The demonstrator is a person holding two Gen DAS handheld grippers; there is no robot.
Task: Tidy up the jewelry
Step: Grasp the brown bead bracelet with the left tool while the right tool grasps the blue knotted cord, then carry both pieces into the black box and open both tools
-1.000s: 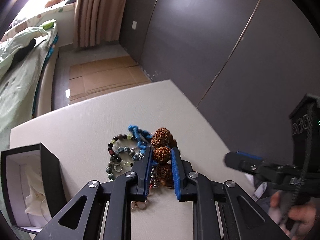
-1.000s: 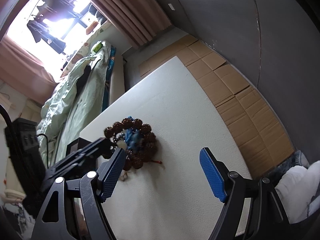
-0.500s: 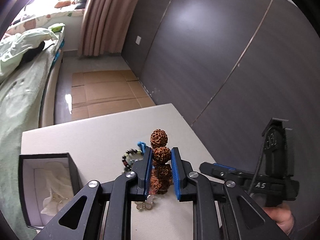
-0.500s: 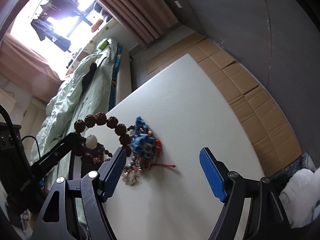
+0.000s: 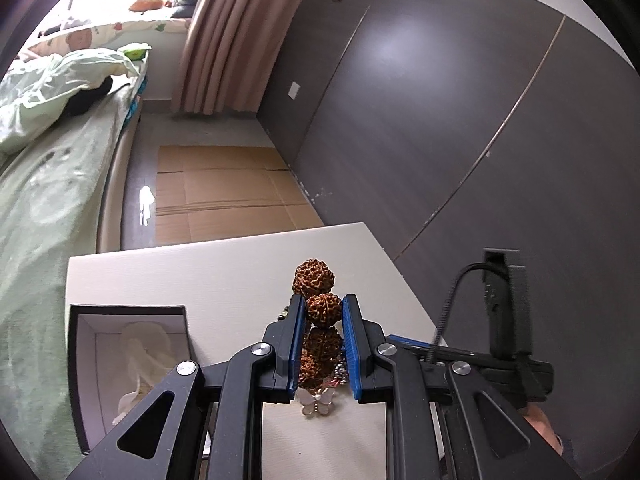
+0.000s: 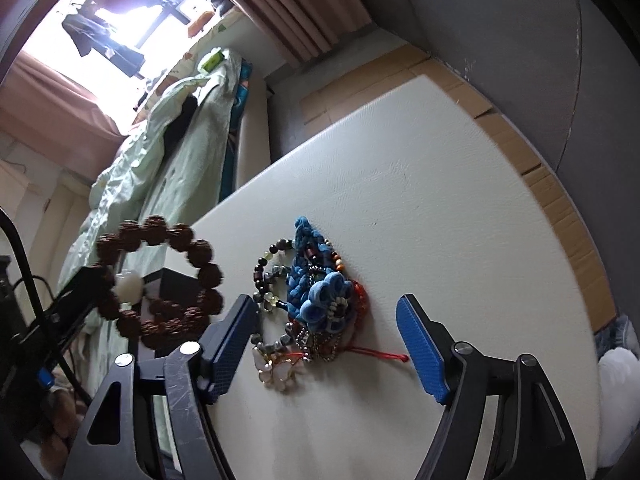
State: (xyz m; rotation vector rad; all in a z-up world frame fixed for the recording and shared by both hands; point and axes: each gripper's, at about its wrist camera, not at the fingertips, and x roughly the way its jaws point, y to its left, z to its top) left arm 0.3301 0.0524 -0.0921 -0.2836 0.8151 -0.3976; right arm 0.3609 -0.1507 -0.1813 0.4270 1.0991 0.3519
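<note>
My left gripper [image 5: 323, 308] is shut on a bracelet of big brown knobbly beads [image 5: 314, 278]. The bracelet [image 6: 160, 276] hangs clear of the white table [image 6: 440, 200], to the left, in front of an open black jewelry box [image 5: 128, 360] with pale lining. A tangled pile stays on the table: a blue braided piece with a flower [image 6: 320, 292], a dark beaded bracelet [image 6: 266, 276], a red cord [image 6: 376, 354] and a pale butterfly charm [image 6: 276, 368]. My right gripper [image 6: 326, 304] hovers over that pile with its jaws closing. The pile lies between the pads, which do not touch it.
A bed with a green blanket [image 5: 48, 168] runs along the table's left side. Flattened cardboard [image 5: 224, 192] covers the floor beyond the far edge. Dark wall panels [image 5: 440, 120] stand to the right. A hand [image 5: 540, 428] holds the right gripper at lower right.
The left gripper has lifted the brown bracelet off the pile and carried it left toward the box. The right gripper has come down closer over the pile, its jaws slightly narrower.
</note>
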